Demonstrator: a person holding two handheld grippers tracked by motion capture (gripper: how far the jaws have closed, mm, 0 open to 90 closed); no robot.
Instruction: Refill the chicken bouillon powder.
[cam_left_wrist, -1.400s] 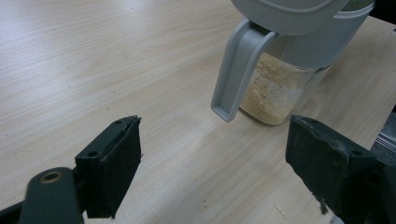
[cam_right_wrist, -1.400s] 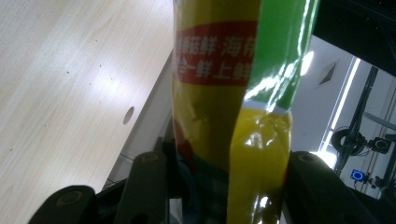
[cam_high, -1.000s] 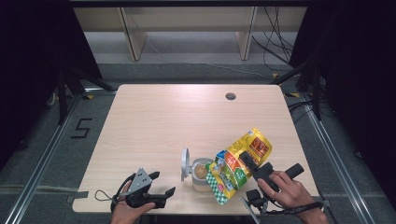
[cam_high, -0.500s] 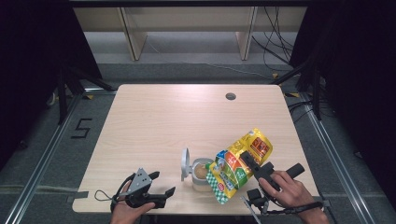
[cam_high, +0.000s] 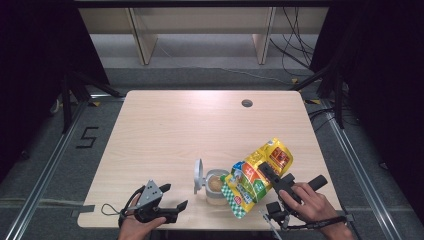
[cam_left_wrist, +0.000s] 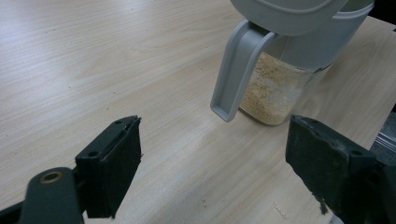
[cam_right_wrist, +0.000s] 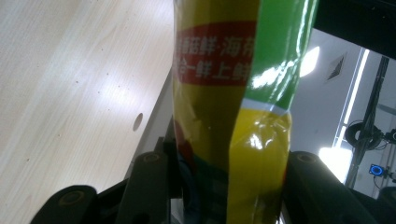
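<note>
Two black jaws of the right gripper (cam_high: 266, 173) clamp the glossy yellow-and-green snack bag (cam_high: 256, 175), held tilted with its lower end over the clear plastic jar (cam_high: 216, 186) of beige granules near the table's (cam_high: 175, 130) front edge. The left gripper (cam_high: 172, 200) rests left of the jar, jaws spread and empty.

the left gripper (cam_left_wrist: 212, 172) hovers over the table (cam_left_wrist: 93, 56), jaws wide apart with nothing between them. ahead stands a clear jar (cam_left_wrist: 275, 88) of beige granules, its grey lid (cam_left_wrist: 289, 9) hinged open, near the table's edge.
</note>
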